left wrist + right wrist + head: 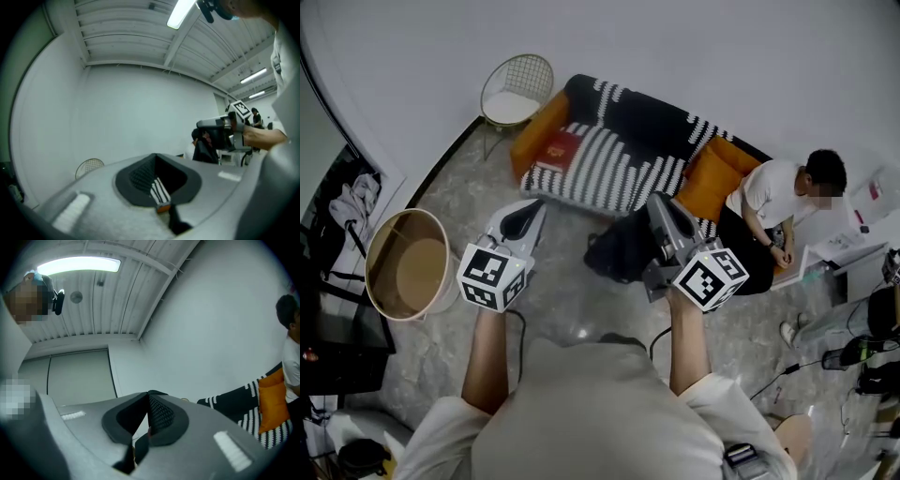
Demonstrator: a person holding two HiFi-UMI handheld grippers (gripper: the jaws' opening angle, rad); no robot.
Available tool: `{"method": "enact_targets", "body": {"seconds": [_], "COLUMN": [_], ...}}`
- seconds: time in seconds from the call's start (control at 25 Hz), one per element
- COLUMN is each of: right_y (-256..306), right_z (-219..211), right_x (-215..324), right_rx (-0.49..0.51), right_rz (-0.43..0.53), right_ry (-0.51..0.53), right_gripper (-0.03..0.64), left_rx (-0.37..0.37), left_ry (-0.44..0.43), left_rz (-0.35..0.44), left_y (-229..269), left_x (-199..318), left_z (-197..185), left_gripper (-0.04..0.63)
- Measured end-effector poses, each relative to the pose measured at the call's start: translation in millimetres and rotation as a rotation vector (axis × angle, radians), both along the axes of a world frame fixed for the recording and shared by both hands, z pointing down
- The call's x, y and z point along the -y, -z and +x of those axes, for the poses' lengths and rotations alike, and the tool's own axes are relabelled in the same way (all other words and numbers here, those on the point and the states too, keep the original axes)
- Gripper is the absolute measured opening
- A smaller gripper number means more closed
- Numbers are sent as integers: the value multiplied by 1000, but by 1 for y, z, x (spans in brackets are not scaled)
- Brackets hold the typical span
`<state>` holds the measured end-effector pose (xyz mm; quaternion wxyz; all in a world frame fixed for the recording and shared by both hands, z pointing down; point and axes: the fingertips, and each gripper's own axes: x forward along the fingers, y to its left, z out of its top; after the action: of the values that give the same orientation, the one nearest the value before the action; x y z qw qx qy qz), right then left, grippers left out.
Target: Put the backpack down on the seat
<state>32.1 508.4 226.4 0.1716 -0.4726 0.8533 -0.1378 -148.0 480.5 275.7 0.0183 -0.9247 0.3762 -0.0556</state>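
The right gripper [657, 202] is clenched, its pads pressed together at the tips. A dark strip runs between the jaws near their base, and the black backpack [617, 249] hangs from this gripper. In the left gripper view the bag dangles just below its nose. From the head view the backpack is over the floor [567, 314], just short of the sofa [623, 117] and not on the seat. The left gripper [535, 210] is held level beside it, well apart from the bag. Its jaws meet at the tips and grasp nothing; only the sofa's stripes show through the slit between the pads. The sofa is black with white stripes and stands against the white wall. It has an orange cushion [538, 131] at its left end, and another [713, 174] toward the right. A red book [561, 150] lies on the striped seat. A person [776, 202] sits at the sofa's right end, bent over something. A wire chair [517, 88] stands left of the sofa. A round basket [409, 264] stands on the floor near the left gripper.
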Motion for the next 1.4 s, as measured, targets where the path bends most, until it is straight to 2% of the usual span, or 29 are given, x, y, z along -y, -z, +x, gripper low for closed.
{"method": "enact_targets", "body": {"seconds": [0.32,0.6,0.8,0.96,1.4], "right_y": [-14,-25,-27,-31,-15], "right_z": [-1,-8,3,8,51], "right_x": [27,77,124,172,293], "right_rx": [25,58,69,59,55], "right_rz": [-35,-36,-35,-51,-68], "right_ry": [-11,64,102,143,191], "right_gripper": [6,6,6,6,6], "left_rx": [24,17,36,28,63], "left_ry": [17,71,69,100,119], "left_rz": [-4,-19,-25,-9,-29], "left_y": [-10,-26,-28,-18,-2], "left_x": [20,72,122,171,280], "left_z": [-13,-17,6,21,70], "left_gripper": [2,2,2,2,2]}}
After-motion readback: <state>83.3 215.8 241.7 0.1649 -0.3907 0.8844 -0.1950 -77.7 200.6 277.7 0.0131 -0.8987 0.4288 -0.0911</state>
